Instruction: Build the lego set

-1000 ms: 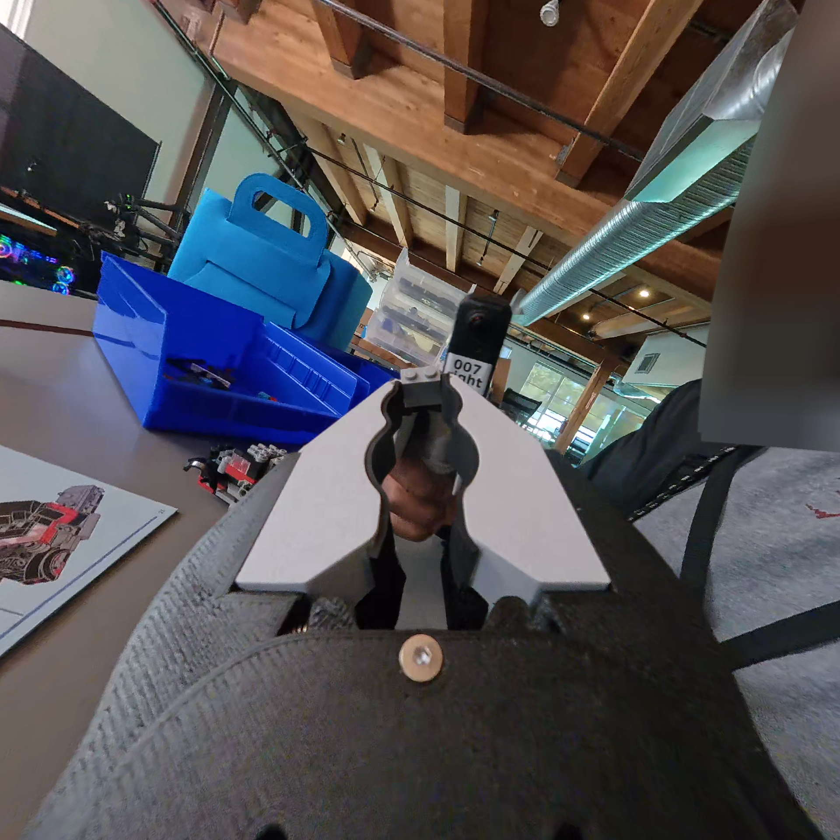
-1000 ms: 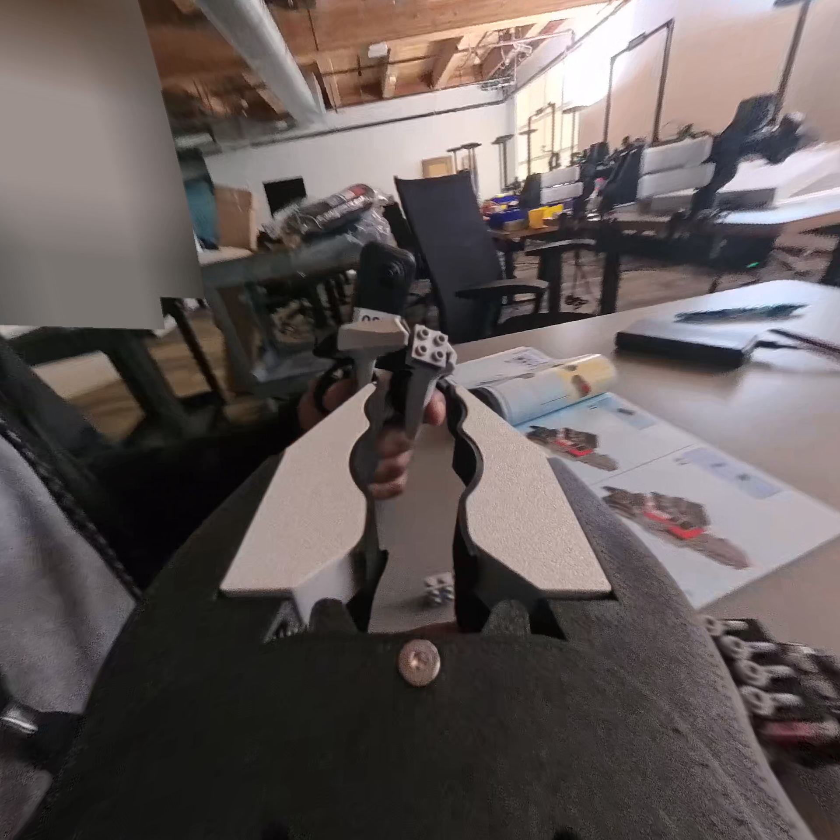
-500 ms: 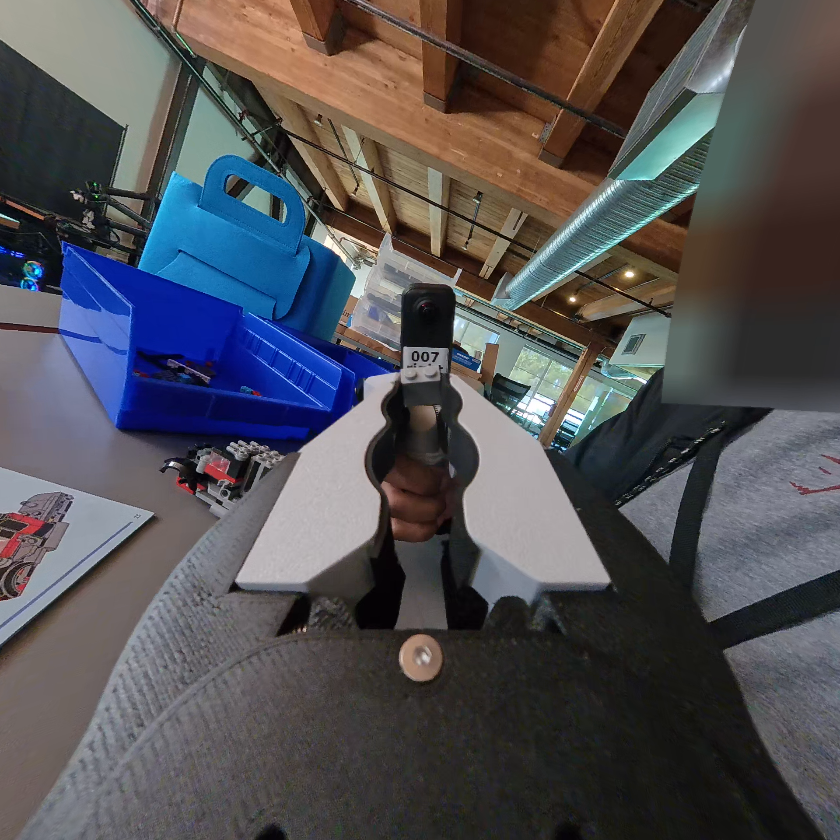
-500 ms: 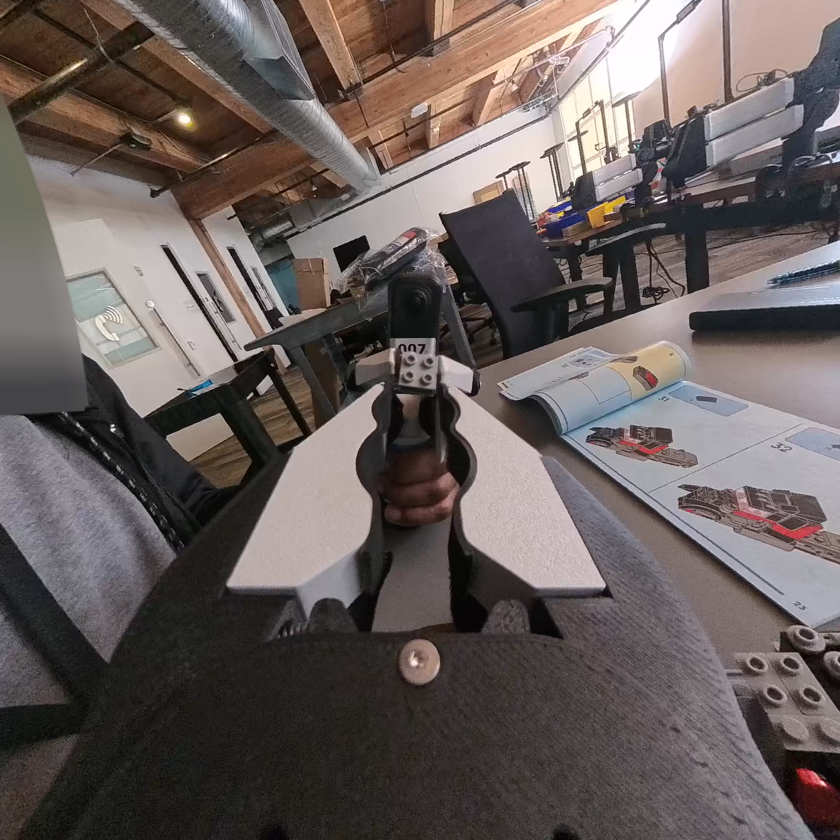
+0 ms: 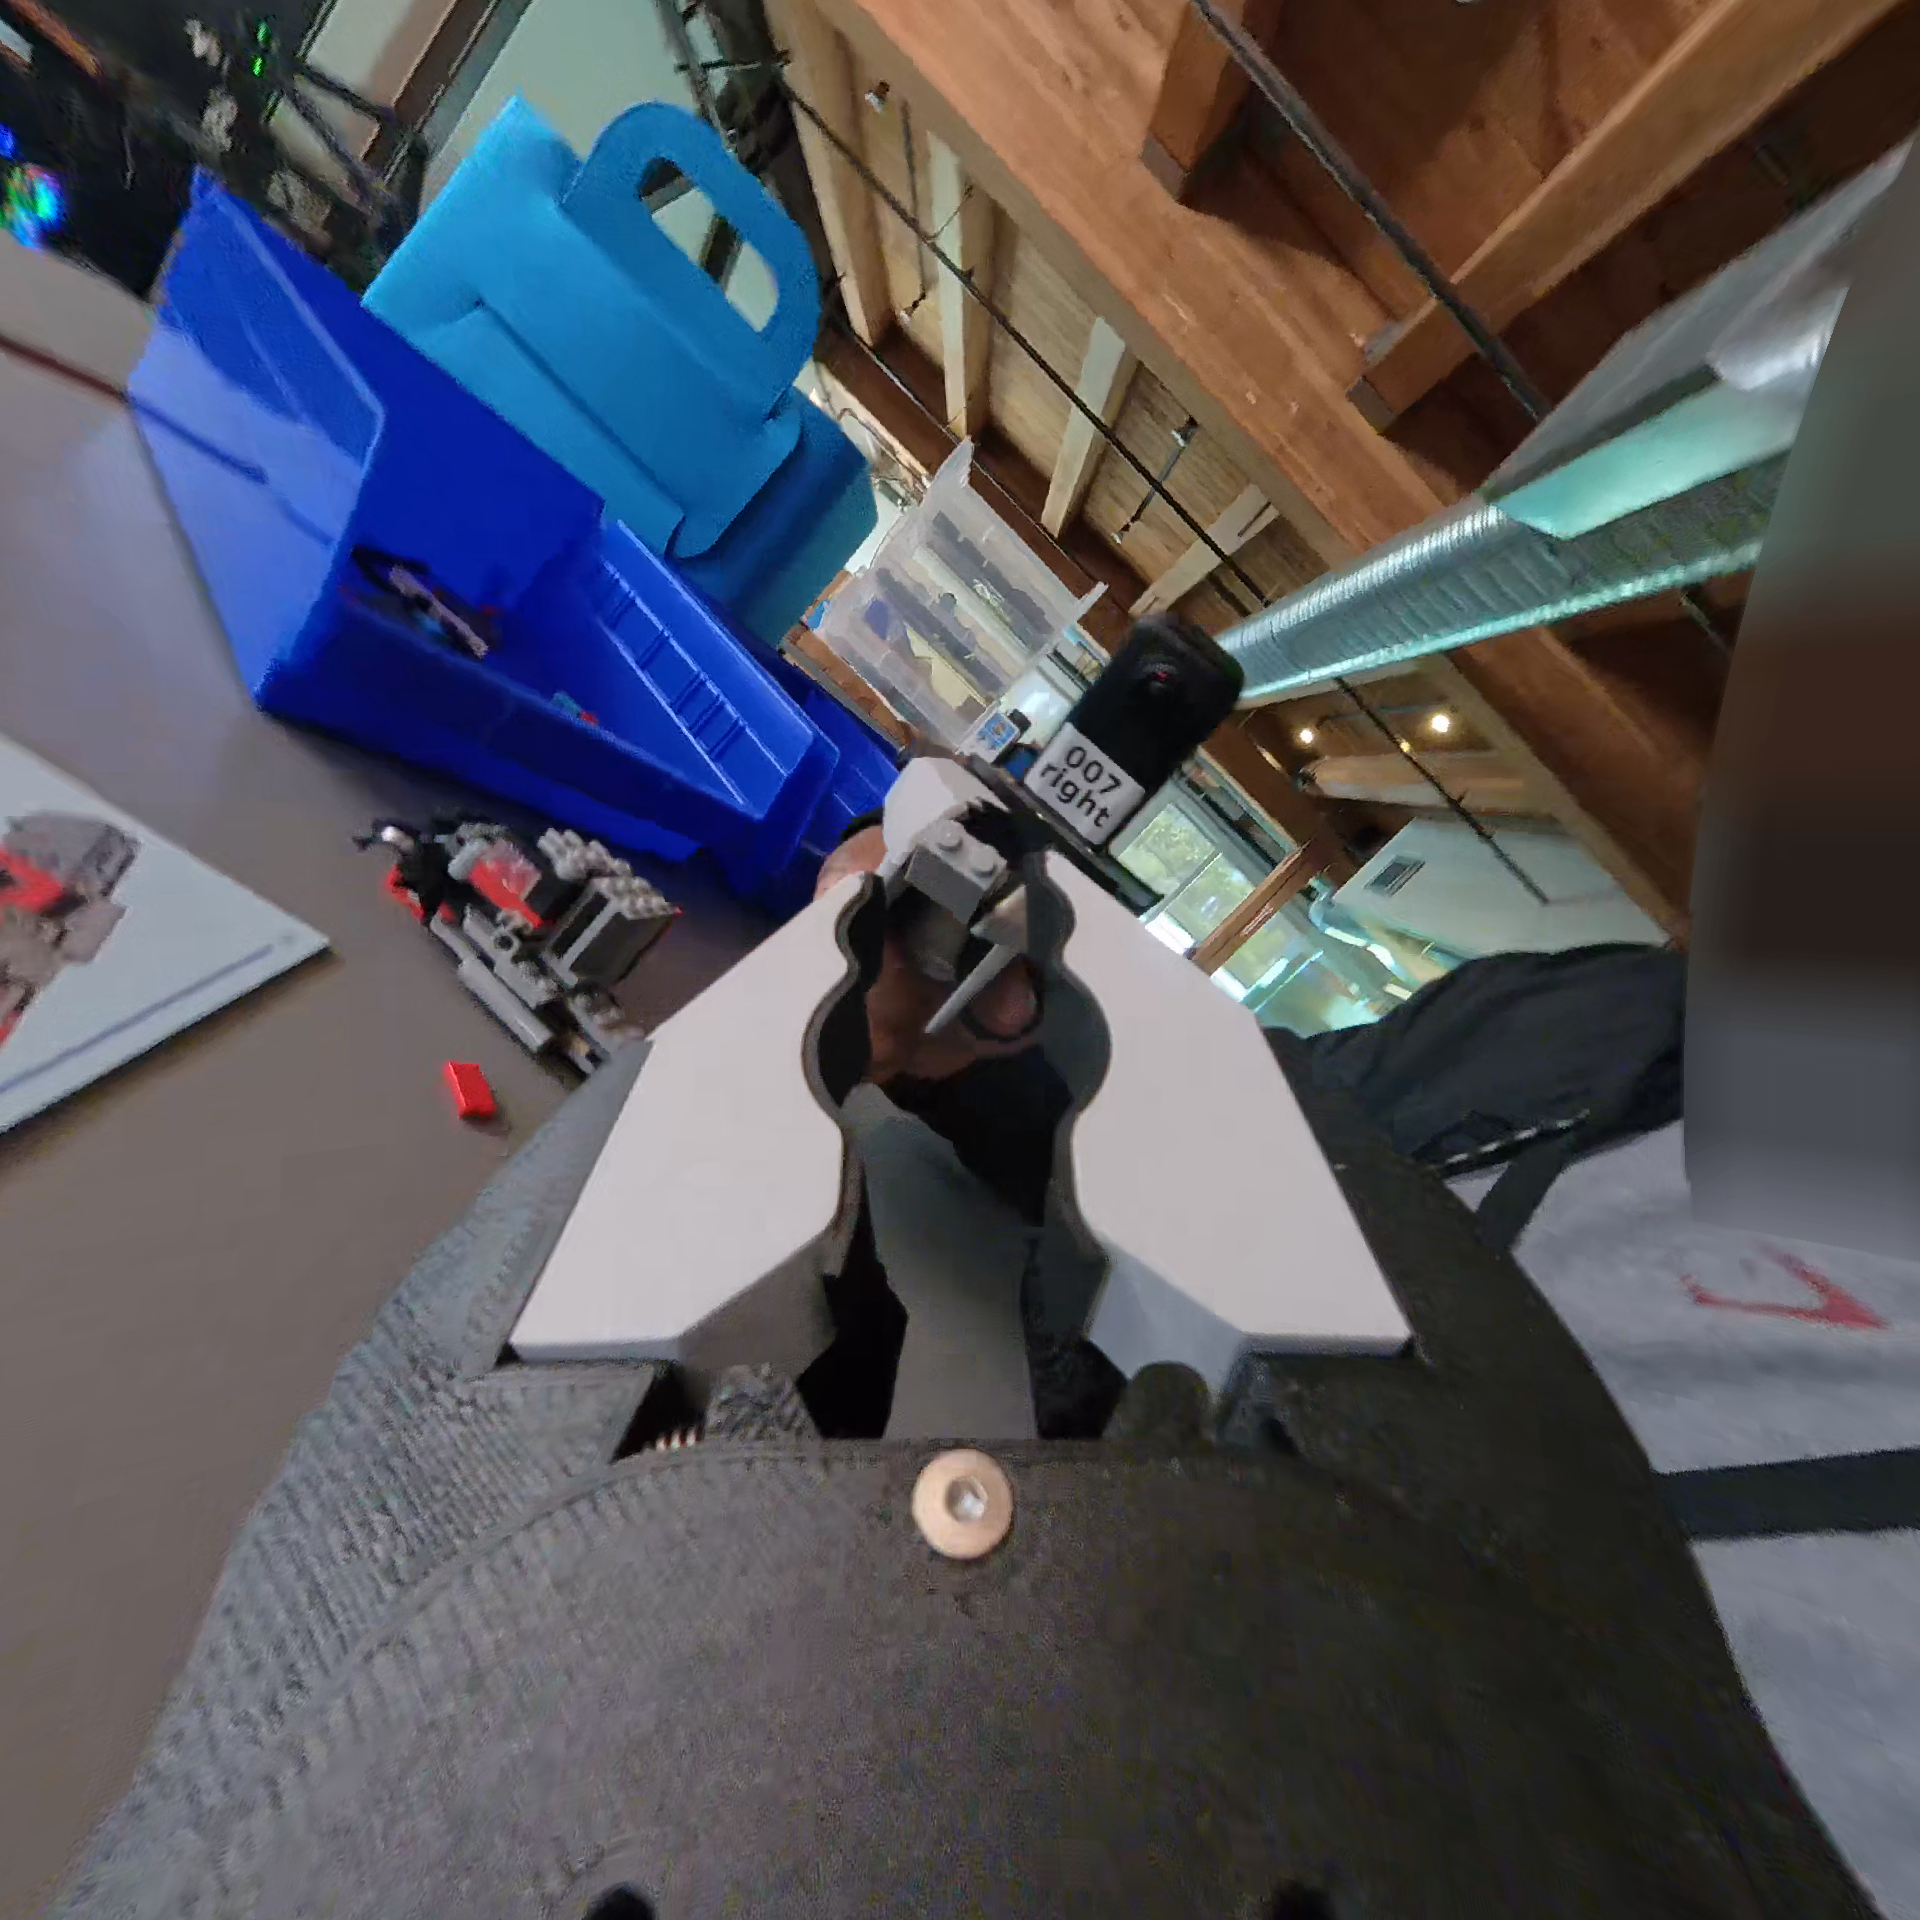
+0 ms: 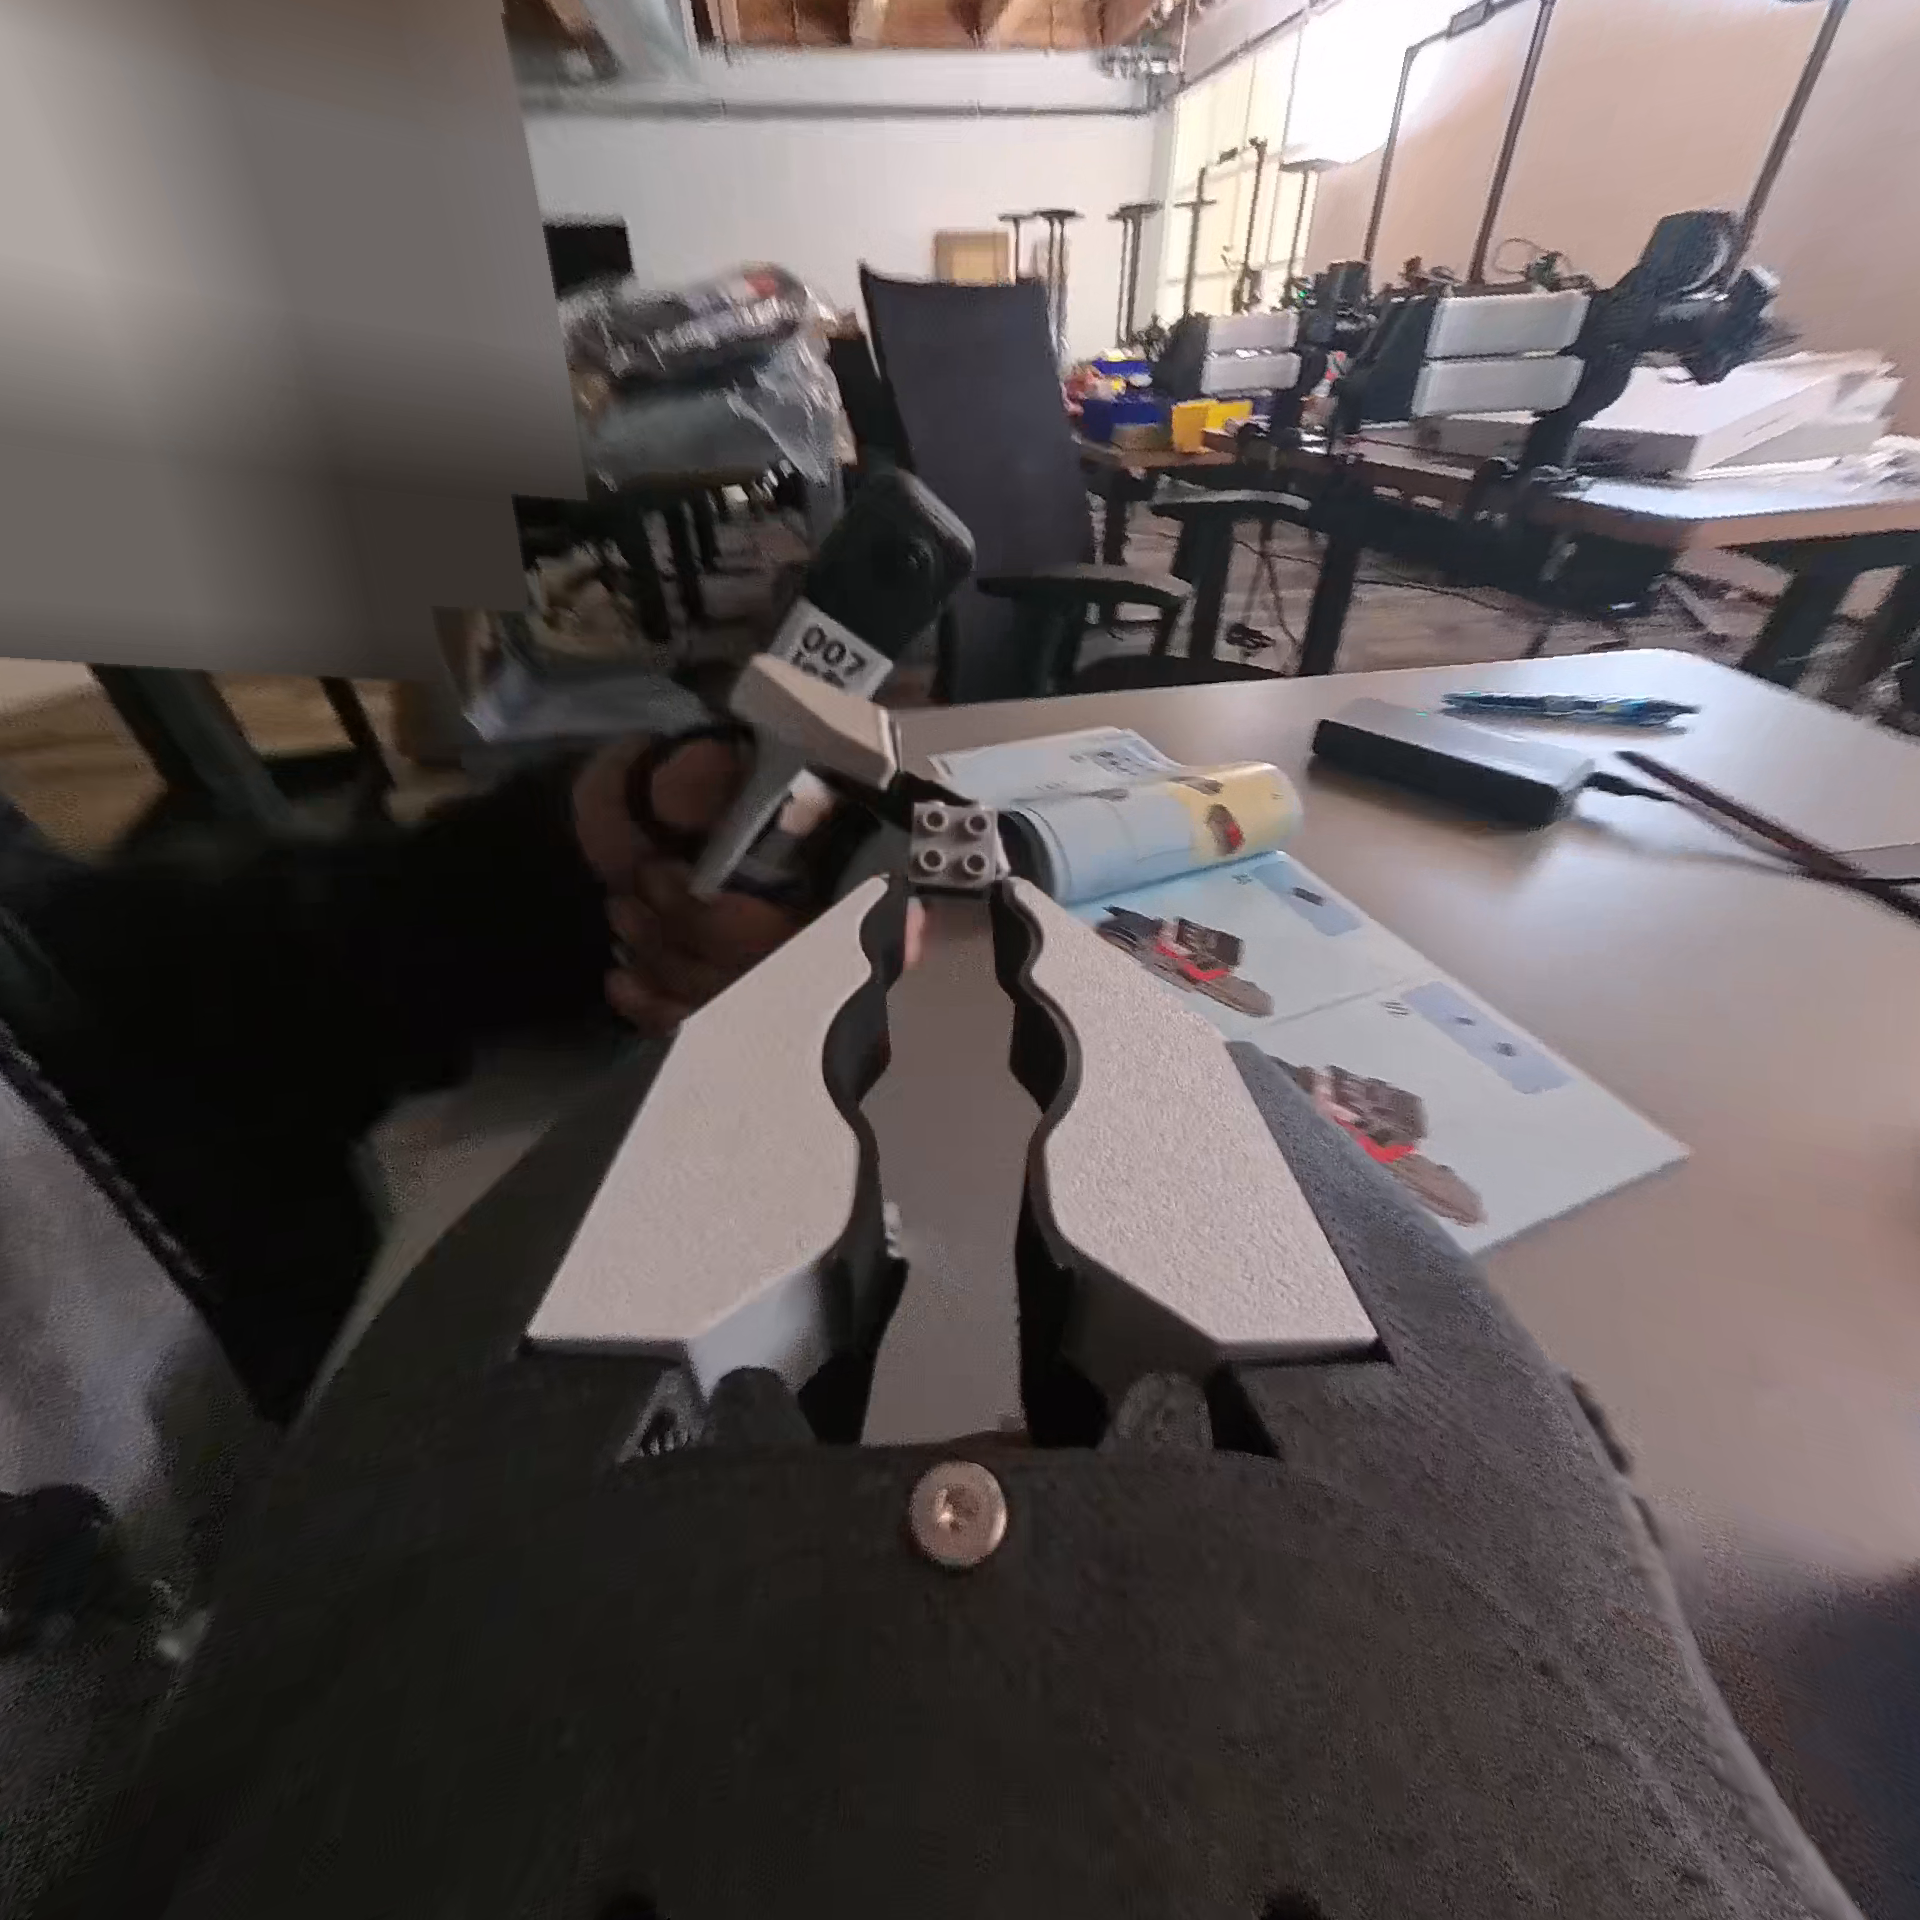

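where visible, blue bin [image 5: 343,488] with loose bricks [image 5: 421,608]

Workshop — timber beams [image 5: 1195,208], cluttered benches [image 6: 1558,488]

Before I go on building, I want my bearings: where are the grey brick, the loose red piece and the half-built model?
grey brick [image 6: 953,849], right wrist view, studded top face.
loose red piece [image 5: 470,1087], left wrist view, its top.
half-built model [image 5: 540,914], left wrist view, its middle.

A small grey four-stud brick [image 6: 953,848] sits pinched at the tool tips, while the half-built black-red-grey model [image 5: 530,914] lies on the table.
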Motion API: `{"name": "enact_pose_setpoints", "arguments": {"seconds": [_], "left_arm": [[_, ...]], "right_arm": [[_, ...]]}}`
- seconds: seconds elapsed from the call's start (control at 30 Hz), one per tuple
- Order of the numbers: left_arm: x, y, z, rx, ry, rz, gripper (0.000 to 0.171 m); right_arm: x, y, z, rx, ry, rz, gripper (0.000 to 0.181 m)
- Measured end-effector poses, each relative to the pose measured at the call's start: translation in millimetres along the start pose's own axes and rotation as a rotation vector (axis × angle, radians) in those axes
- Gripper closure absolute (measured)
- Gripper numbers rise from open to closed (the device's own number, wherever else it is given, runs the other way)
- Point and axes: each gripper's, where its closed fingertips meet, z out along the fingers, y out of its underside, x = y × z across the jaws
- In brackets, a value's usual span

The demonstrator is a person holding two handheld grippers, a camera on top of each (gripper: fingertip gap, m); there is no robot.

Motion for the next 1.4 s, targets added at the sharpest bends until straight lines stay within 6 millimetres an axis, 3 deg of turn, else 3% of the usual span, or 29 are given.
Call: {"name": "enact_pose_setpoints", "arguments": {"seconds": [0.17, 0.4, 0.47, 0.97, 1.13, 1.27, 1.4], "left_arm": [[-13.3, 8.4, -1.0, -0.049, -0.083, -0.147, 0.143], [-26.7, 26.5, -4.0, -0.143, -0.169, -0.2, 0.151], [-28.6, 28.3, -5.4, -0.149, -0.175, -0.206, 0.16], [-31.8, 31.6, -6.7, -0.158, -0.185, -0.202, 0.161], [-42.6, 36.7, -16.9, -0.218, -0.312, -0.135, 0.161], [-46.7, 48.9, -22.3, -0.317, -0.401, -0.075, 0.161], [-49.9, 61.7, -29.1, -0.411, -0.472, -0.029, 0.161]], "right_arm": [[4.5, 20.2, 1.8, -0.162, 0.074, -0.266, 0.165], [-2.0, 39.6, 7.9, -0.271, 0.053, -0.399, 0.165], [-2.5, 41.6, 8.4, -0.281, 0.049, -0.407, 0.165], [-3.3, 48.1, 7.2, -0.289, 0.052, -0.316, 0.16], [-21.7, 84.8, -0.9, -0.459, -0.016, -0.247, 0.15], [-23.7, 111.7, -1.9, -0.596, -0.027, -0.24, 0.147], [-25.3, 114.6, 3.7, -0.615, -0.042, -0.239, 0.151]]}}
